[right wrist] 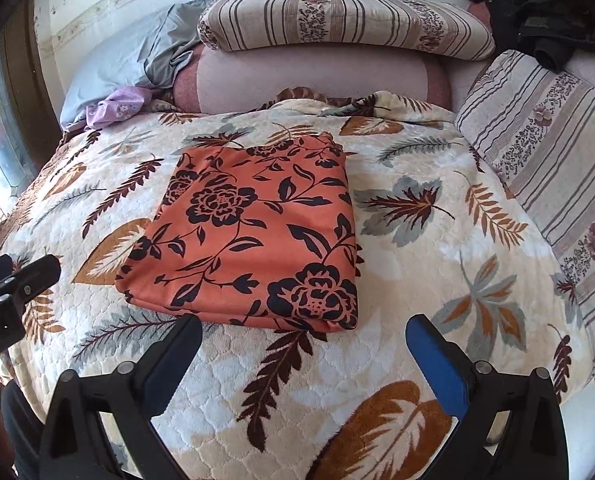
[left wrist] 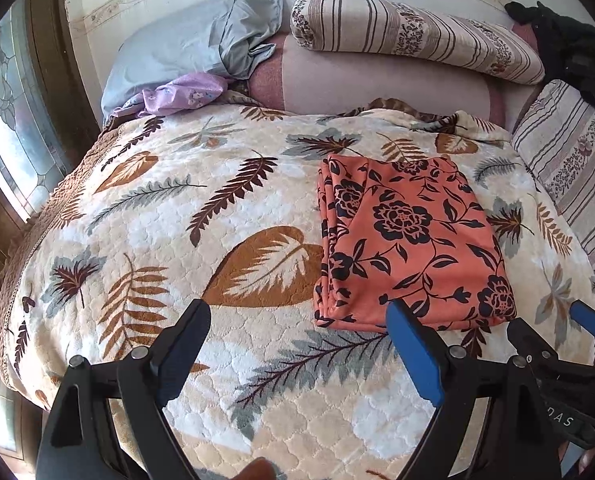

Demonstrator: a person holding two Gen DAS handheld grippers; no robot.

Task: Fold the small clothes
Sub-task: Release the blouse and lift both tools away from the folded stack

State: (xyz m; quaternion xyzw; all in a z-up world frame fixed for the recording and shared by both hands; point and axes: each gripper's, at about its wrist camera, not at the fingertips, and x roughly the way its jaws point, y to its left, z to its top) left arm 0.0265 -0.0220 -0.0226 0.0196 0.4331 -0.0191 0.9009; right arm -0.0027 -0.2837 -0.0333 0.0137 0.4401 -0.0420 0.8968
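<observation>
Lying folded into a flat rectangle, the orange floral garment [right wrist: 249, 236] rested on the leaf-patterned blanket [right wrist: 437, 280], untouched by either gripper.

Both tools were cut off by the frame bottoms — only fingers showed; the left gripper [left wrist: 301, 320] hung with its jaws spread wide and nothing between them, near the garment's front edge, and the right gripper [right wrist: 303, 336] stood likewise released just short of that edge. One garment lay in the work area, its stacked layers visible along the left side [left wrist: 325, 240]. Behind it were two striped pillows [right wrist: 345, 24] [right wrist: 537, 152], one plain pinkish bolster [right wrist: 317, 80], one grey-blue pillow [left wrist: 185, 48] and one crumpled lilac cloth [left wrist: 177, 96]. A dark heap [right wrist: 537, 20] at the far right was hard to make out. White wall [right wrist: 109, 12] ran behind the bed — patterned glass [left wrist: 5, 120] at the left.
</observation>
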